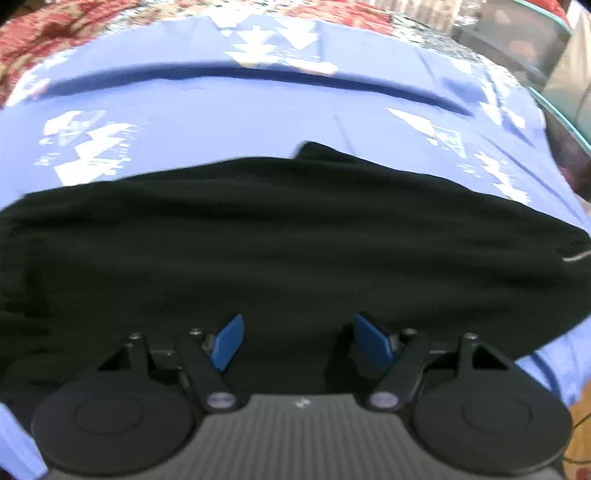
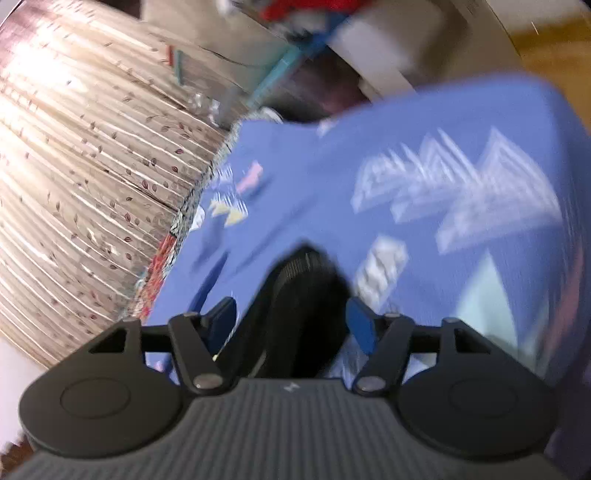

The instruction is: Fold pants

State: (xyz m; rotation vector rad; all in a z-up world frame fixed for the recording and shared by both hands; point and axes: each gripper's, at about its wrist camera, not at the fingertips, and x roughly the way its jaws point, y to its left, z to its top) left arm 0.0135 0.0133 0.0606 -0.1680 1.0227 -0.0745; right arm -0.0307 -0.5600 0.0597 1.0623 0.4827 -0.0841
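The black pants lie spread across a blue sheet with white triangle prints, filling the middle of the left wrist view. My left gripper is open just above the near part of the pants, its blue pads apart with only fabric below. In the blurred right wrist view, a narrow bunched end of the black pants sits between the fingers of my right gripper, whose jaws stand apart and do not press it.
The blue sheet covers a bed over a red floral cover. A beige leaf-patterned curtain hangs at left in the right wrist view. A teal-edged piece of furniture and clutter stand beyond the bed's far right.
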